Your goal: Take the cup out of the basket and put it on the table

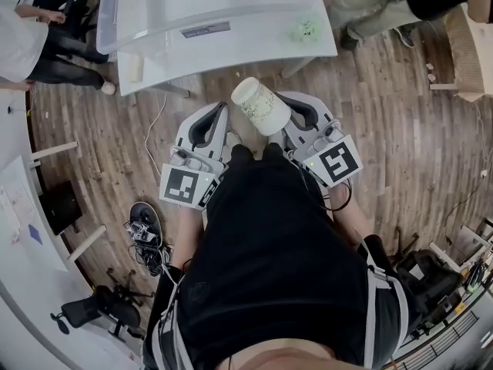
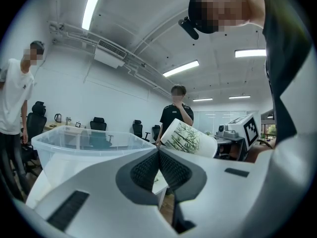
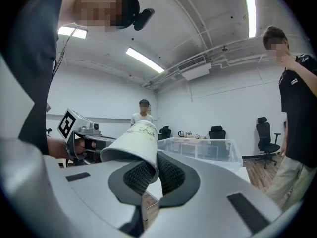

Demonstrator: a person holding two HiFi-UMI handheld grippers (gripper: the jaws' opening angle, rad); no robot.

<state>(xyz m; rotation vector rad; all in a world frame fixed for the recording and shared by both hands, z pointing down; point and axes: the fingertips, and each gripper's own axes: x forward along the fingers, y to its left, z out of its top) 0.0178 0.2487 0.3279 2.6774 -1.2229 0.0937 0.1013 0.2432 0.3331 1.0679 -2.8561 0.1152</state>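
Note:
A white paper cup (image 1: 261, 105) with a green plant print is held in the air, tilted, its base toward the table. My right gripper (image 1: 291, 119) is shut on its rim: in the right gripper view one pad sits inside the cup (image 3: 132, 144) and one outside. My left gripper (image 1: 216, 122) is beside it, shut and holding nothing; its pads (image 2: 170, 168) meet, and the cup (image 2: 188, 139) shows just beyond them. The basket, a clear plastic bin (image 1: 208, 5), stands on the white table (image 1: 312, 46) ahead. Both grippers are held close to the person's body, short of the table.
A person in a white shirt (image 1: 23, 37) stands at the far left of the table; another person's legs (image 1: 370, 6) are at its right. A white desk (image 1: 19, 230), a cable bundle (image 1: 142, 230) and an office chair (image 1: 104, 307) are on the left over wooden floor.

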